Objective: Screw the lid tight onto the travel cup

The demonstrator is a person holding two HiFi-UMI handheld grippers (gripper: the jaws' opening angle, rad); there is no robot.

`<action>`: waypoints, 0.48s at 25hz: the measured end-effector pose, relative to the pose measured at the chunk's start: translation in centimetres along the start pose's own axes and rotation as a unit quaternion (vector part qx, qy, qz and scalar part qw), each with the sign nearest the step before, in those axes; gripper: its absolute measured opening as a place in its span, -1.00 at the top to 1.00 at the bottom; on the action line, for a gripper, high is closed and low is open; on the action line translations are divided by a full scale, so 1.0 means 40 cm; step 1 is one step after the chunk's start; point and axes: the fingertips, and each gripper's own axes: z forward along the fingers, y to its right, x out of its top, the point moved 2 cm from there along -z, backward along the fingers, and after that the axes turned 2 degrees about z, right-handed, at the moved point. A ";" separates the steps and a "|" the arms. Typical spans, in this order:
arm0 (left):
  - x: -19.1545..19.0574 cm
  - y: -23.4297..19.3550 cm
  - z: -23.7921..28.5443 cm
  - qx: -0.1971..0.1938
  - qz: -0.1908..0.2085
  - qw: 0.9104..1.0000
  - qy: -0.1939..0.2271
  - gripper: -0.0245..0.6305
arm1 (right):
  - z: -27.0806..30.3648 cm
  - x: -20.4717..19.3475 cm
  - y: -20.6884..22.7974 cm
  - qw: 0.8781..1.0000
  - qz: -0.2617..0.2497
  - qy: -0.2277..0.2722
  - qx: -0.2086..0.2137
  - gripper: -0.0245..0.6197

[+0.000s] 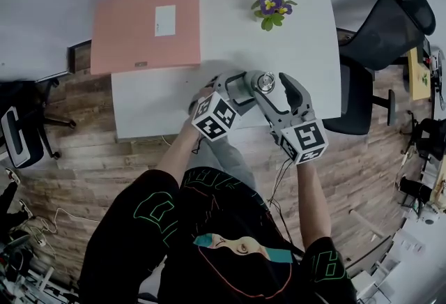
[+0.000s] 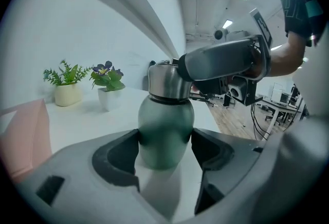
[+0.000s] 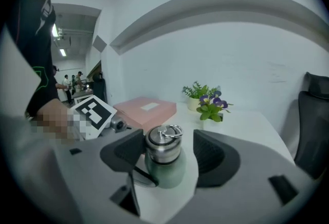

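Cup (image 2: 165, 130) upright on the white table (image 1: 306, 38), nearer the person than the pink folder (image 1: 146, 27) and off its right corner. Left gripper (image 2: 164, 146): fingers (image 2: 119, 153) clamped on the green body, both pads touching. Right gripper (image 3: 168, 150): fingers (image 3: 123, 152) apart, straddling the steel lid (image 3: 163, 143); one pad touches it, the other shows a gap. Judgement: lid looks seated, tightening grip not yet taken. To do well: close squarely on the lid's steel band below its ring, keep the axis vertical, hold the body firm, turn in short strokes, regrip, stop at solid resistance.
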 end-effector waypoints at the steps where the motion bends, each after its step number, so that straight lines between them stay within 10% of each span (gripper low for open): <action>1: 0.000 0.001 0.000 -0.001 0.000 1.000 -0.001 -0.09 | -0.001 0.003 -0.002 1.000 -0.006 -0.004 0.016 -0.01; 12: -0.004 -0.002 -0.003 -0.015 -0.001 1.000 0.005 -0.09 | 0.016 0.026 -0.014 0.983 -0.069 -0.045 0.167 0.12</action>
